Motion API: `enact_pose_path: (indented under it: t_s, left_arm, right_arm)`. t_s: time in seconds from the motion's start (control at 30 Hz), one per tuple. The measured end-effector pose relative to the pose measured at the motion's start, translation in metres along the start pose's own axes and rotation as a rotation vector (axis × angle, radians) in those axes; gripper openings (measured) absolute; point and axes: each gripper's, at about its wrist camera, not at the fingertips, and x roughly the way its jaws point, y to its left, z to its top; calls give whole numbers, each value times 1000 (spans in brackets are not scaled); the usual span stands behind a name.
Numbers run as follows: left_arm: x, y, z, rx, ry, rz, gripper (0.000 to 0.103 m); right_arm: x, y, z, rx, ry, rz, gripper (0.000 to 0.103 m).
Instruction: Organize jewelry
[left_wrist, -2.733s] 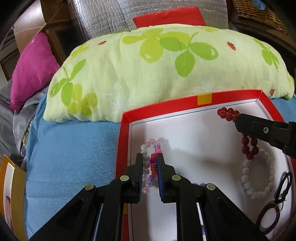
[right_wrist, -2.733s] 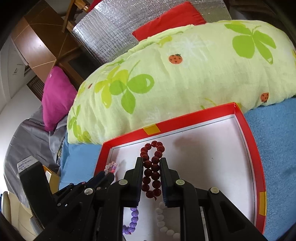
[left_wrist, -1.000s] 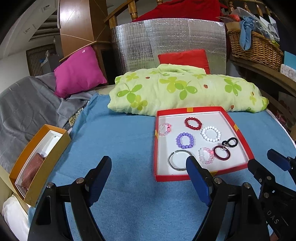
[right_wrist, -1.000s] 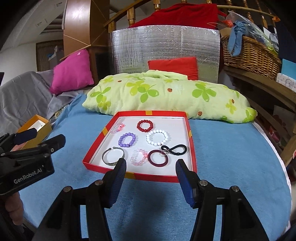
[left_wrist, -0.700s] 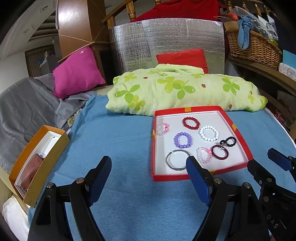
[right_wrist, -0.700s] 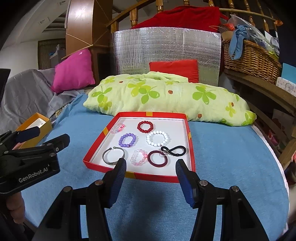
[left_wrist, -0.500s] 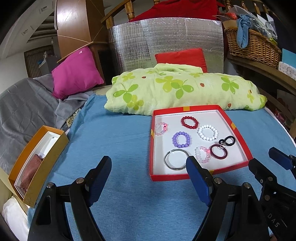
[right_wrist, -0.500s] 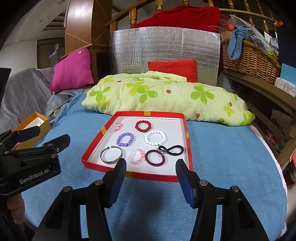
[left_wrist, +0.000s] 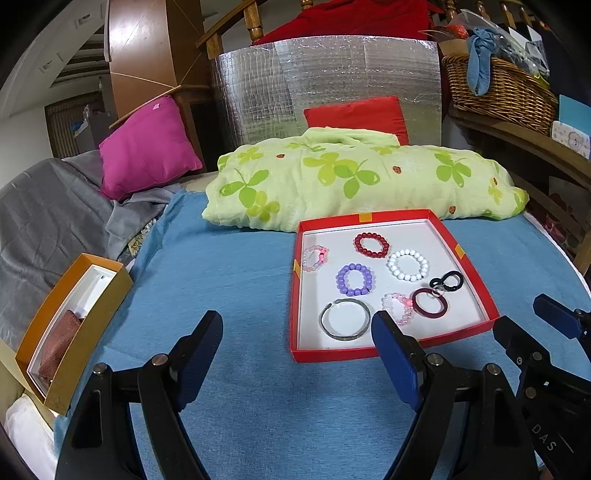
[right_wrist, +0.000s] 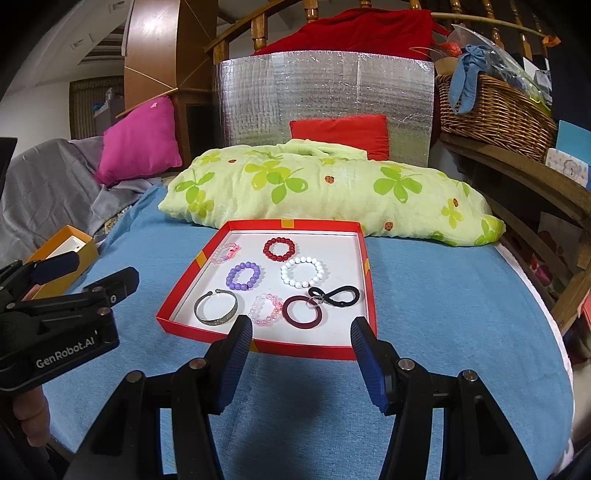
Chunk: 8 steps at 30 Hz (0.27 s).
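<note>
Left gripper (left_wrist: 295, 354): jaws spread wide, nothing between the blue pads (left_wrist: 393, 354), poised over the blue cloth (left_wrist: 229, 280) short of the red tray (left_wrist: 391, 216). Right gripper (right_wrist: 301, 354): jaws likewise wide and empty, just short of the tray's near rim.

Red tray on the blue cloth, white floor, yellow tape tabs on its rim; all jewelry inside, each piece lying flat and mostly apart from its neighbours:
- far row: pink clear bead bracelet (left_wrist: 314, 258) by the left wall, dark red bead bracelet (left_wrist: 371, 244) toward the middle;
- middle: purple bead bracelet (left_wrist: 355, 279), white bead bracelet (left_wrist: 408, 265) to its right;
- near row: silver cuff bangle (left_wrist: 345, 324) at the near-left corner, second pink bead bracelet (left_wrist: 398, 308), maroon ring bangle (left_wrist: 430, 303) touching it, black figure-eight loop (left_wrist: 446, 283) joined to the maroon bangle by a small metal ring.

Behind the tray: green clover-print pillow (left_wrist: 351, 184), red cushion (left_wrist: 356, 114), silver foil panel (left_wrist: 325, 81). Left of the tray: orange box (left_wrist: 70, 328) at the cloth's edge, magenta cushion (left_wrist: 147, 146) on grey fabric. Right of the tray, on a wooden ledge: wicker basket (left_wrist: 498, 92).
</note>
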Motion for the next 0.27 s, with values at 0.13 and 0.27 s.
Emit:
enact_pose_path:
  t_s: [0.13,0.27]
  left_arm:
    - [0,0,-1,2,-6,-7,83]
    - [14,22,-7,-85,-1,-40,83]
  right_arm:
    - [0,-1,0,6,3,2,60]
    - [2,-8,-1,16,11,-4,60]
